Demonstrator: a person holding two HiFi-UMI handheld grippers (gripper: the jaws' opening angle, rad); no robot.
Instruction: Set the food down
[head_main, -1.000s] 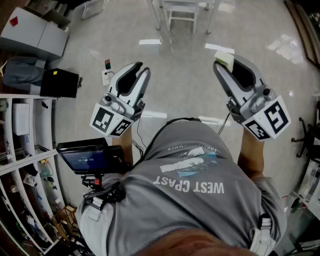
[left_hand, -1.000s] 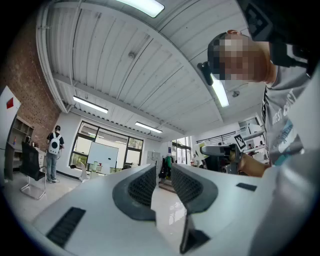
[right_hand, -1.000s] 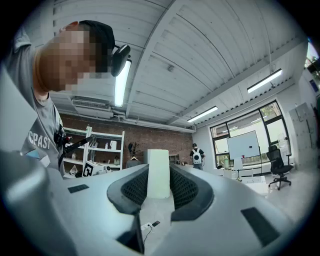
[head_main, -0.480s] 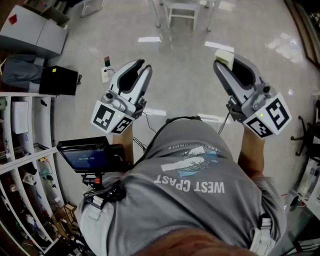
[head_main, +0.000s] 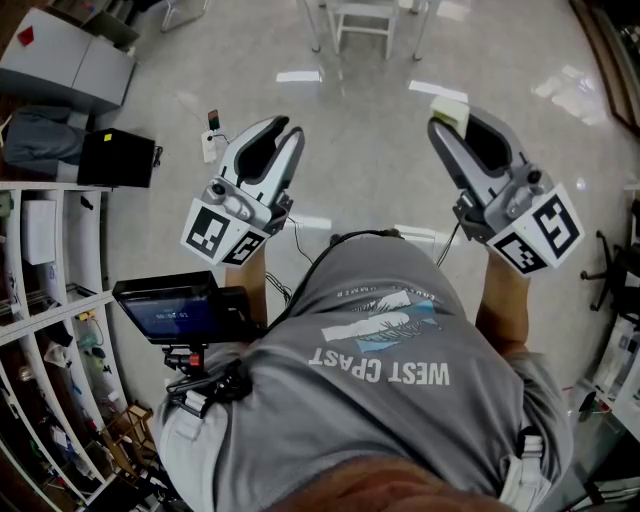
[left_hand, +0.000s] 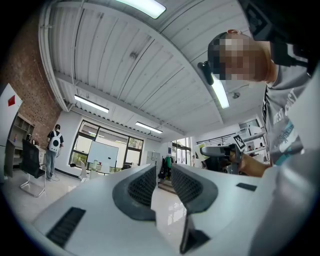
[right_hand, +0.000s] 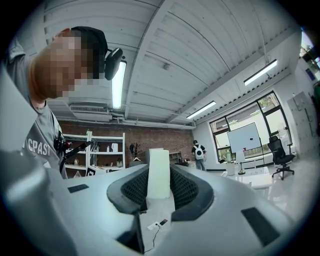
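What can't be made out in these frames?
- Pale block in right gripper: kind of food unclear; featureless in both views.
- Set-down spot: none in view; torso fills the head view's lower half.
- Shelf contents: too small, cut by the head view's left edge.

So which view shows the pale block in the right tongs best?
The right gripper view: the pale, whitish rectangular block sits centre frame, clamped between the right tongs. The head view shows only its end poking past the tips. The left gripper view catches it as a tiny far-off speck.
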